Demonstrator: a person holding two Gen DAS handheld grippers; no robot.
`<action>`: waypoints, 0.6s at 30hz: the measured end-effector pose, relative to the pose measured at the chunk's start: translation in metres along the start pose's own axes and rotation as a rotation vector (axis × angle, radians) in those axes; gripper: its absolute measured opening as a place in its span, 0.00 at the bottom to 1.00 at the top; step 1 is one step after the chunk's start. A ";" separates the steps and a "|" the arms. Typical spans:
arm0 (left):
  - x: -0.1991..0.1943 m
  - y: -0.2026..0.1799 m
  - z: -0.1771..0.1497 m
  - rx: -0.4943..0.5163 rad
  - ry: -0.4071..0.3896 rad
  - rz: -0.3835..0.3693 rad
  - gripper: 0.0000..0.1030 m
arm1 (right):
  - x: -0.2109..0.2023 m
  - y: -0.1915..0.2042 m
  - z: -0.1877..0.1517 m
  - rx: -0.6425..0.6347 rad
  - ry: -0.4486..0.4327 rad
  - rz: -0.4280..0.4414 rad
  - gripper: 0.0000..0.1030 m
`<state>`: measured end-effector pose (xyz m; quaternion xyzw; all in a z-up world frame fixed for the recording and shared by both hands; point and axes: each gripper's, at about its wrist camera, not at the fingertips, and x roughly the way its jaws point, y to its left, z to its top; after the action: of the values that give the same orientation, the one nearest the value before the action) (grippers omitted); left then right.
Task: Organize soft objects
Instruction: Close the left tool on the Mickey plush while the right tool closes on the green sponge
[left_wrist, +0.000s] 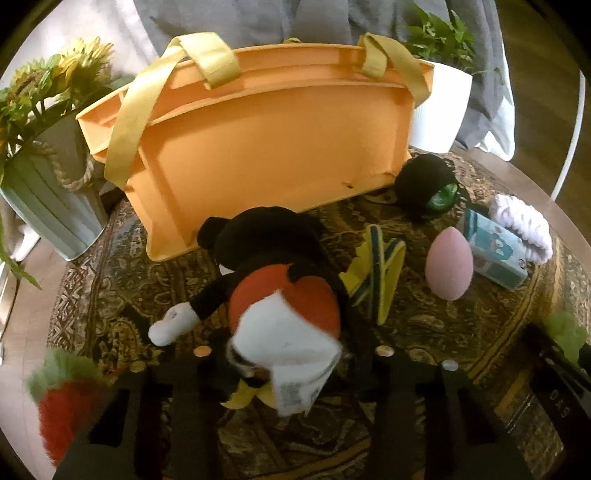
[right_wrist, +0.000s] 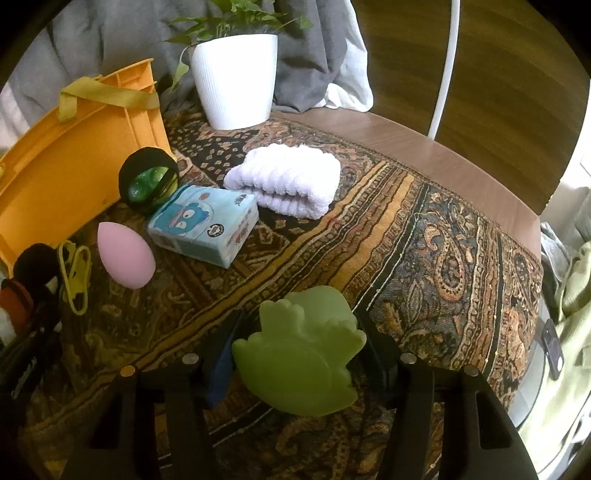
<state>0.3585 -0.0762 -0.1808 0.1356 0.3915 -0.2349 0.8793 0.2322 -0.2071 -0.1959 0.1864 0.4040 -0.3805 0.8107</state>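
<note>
Left tongs (left_wrist: 284, 363) clamp the plush mouse (left_wrist: 273, 295); right tongs (right_wrist: 299, 360) clamp the green sponge (right_wrist: 301, 354). Ahead, the orange bin (left_wrist: 266, 147) awaits. Pink egg (right_wrist: 125, 254), tissue pack (right_wrist: 203, 225) and towel (right_wrist: 288, 179) remain beyond.

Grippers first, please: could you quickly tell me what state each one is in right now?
Left gripper: closed on the black-and-red plush toy.
Right gripper: closed on the green squishy toy.

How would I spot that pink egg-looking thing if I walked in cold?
Find the big orange basket on the patterned cloth. Just in front of it lies a blue tissue pack, and the pink egg-shaped sponge sits beside that. It is the only smooth, plain pink thing there.
</note>
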 end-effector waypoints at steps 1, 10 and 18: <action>-0.001 0.000 0.000 0.003 0.002 0.000 0.35 | -0.001 -0.001 0.000 -0.002 0.001 0.002 0.58; -0.028 0.005 -0.008 -0.019 -0.027 -0.015 0.34 | -0.028 0.007 0.003 -0.091 -0.057 0.067 0.58; -0.068 0.008 -0.008 -0.076 -0.076 0.026 0.34 | -0.059 0.010 0.016 -0.182 -0.129 0.178 0.58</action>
<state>0.3184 -0.0450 -0.1340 0.0983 0.3648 -0.2135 0.9009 0.2255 -0.1834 -0.1392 0.1225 0.3659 -0.2803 0.8789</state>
